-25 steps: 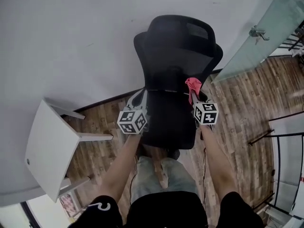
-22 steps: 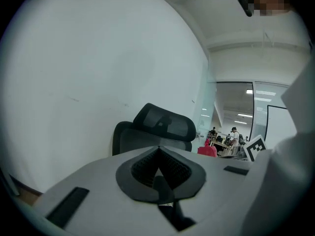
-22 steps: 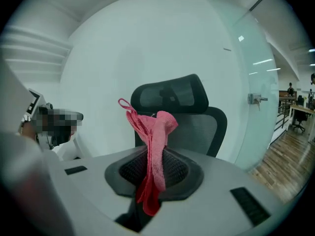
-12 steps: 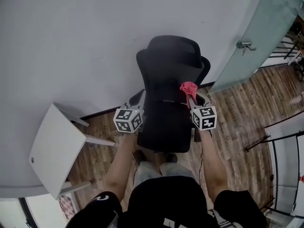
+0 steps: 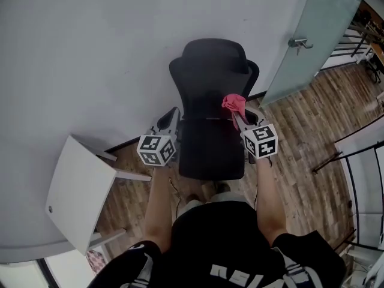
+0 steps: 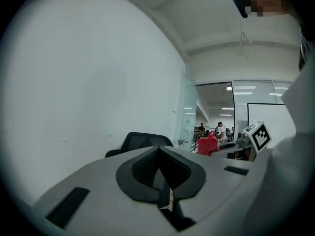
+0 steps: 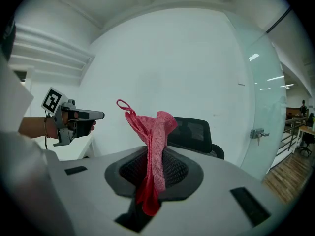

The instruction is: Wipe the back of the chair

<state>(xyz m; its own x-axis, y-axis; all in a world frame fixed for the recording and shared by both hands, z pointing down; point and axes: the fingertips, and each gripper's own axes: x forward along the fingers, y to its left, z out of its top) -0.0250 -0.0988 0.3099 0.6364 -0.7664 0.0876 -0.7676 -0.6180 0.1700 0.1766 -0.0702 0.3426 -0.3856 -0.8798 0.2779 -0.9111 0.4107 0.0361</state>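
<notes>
Right gripper (image 7: 153, 168) is clenched on a crumpled red mesh cloth (image 7: 152, 132), whose loose end stands up out of the jaws at the right edge of the black mesh office chair (image 5: 210, 71); left gripper (image 6: 160, 173) is closed tight with nothing between its jaws, level with its partner at the chair's left edge. Over the last second the cloth has drifted slightly inward over the chair while both grippers kept their flanking posts. It seems to sit just short of the backrest, though the downward view cannot settle contact; the wipe looks not yet begun, only lined up. Left of the chair stands a white table (image 5: 75, 197); behind it a plain white wall (image 5: 90, 41); right of it a frosted glass door (image 5: 318, 35).
</notes>
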